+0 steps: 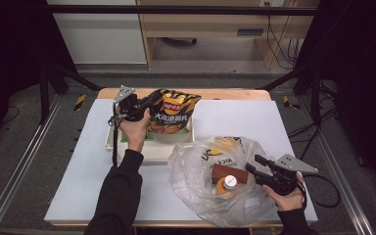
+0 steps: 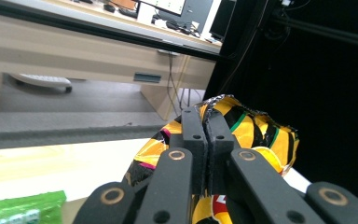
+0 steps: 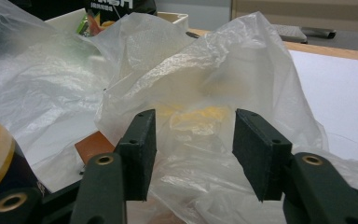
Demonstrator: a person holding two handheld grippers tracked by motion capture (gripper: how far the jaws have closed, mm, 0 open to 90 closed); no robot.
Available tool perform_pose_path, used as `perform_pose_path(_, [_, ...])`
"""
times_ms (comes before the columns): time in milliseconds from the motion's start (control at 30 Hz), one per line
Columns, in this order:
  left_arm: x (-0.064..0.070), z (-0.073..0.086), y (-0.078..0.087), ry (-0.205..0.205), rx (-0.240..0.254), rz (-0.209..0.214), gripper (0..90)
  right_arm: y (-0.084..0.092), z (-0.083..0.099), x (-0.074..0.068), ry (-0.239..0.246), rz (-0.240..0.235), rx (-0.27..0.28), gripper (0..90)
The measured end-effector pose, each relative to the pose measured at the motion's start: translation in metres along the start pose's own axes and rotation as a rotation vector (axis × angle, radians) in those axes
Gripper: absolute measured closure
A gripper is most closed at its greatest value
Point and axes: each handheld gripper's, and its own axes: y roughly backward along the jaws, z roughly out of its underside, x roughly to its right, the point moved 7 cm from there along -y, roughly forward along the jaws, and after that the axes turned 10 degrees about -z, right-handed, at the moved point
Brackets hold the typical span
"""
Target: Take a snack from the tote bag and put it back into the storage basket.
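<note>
A black and yellow chip bag (image 1: 173,111) is held up over the white tray (image 1: 162,150) at the back of the table. My left gripper (image 1: 148,104) is shut on the bag's top left edge; in the left gripper view the jaws pinch the crinkled chip bag (image 2: 251,130). A clear plastic bag (image 1: 210,186) lies front right, holding an orange-capped bottle (image 1: 228,185), a brown box (image 1: 227,173) and a yellow packet (image 1: 223,145). My right gripper (image 1: 253,163) stands open at the plastic bag's right side, jaws spread before the crumpled plastic bag (image 3: 191,84).
A green packet (image 2: 23,210) lies in the tray below the chip bag. The white table sheet (image 1: 235,117) has bare room at left and back right. A wooden desk and cables stand beyond the table.
</note>
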Motion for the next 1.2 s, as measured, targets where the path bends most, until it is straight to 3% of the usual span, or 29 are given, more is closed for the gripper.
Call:
perform_pose_path(267, [0.010,-0.008,0.011,0.081,0.056,0.073,89.4,0.001,0.000,0.000,0.009,-0.002,0.000,52.3])
perform_pose_path(367, [0.005,-0.004,0.009,0.113,0.054,0.079,89.3,0.001,-0.001,-0.001,0.011,-0.001,-0.001,52.5])
perform_pose_path(433, [0.000,0.004,0.005,0.109,0.027,0.061,89.1,0.001,-0.001,-0.001,0.015,-0.003,0.000,52.5])
perform_pose_path(533, [-0.006,0.010,0.002,0.149,0.039,0.073,88.9,0.001,-0.001,-0.001,0.012,-0.002,0.000,52.6])
perform_pose_path(600, [-0.010,0.011,0.002,0.116,0.037,0.044,88.6,0.001,-0.001,0.000,0.012,-0.001,-0.001,52.6])
perform_pose_path(667, [-0.016,0.011,0.002,0.045,0.023,-0.028,88.2,0.001,-0.001,-0.001,0.014,0.000,-0.003,52.7])
perform_pose_path(700, [-0.020,0.012,0.001,0.028,0.013,-0.060,87.9,0.001,-0.001,-0.001,0.015,0.000,-0.001,52.7])
perform_pose_path(833, [-0.036,0.017,-0.001,0.007,-0.021,-0.116,87.3,0.001,-0.001,0.000,0.015,0.001,-0.003,52.8])
perform_pose_path(900, [-0.042,0.019,-0.005,-0.008,-0.032,-0.132,86.8,0.000,-0.001,0.000,0.015,0.004,-0.004,52.8])
perform_pose_path(1033, [-0.045,0.022,-0.010,-0.042,-0.021,-0.122,80.1,-0.001,0.000,0.000,0.019,0.004,-0.007,52.9])
perform_pose_path(1200, [-0.044,0.022,-0.011,-0.076,-0.012,-0.102,59.2,0.000,0.000,0.000,0.016,0.004,-0.004,52.9])
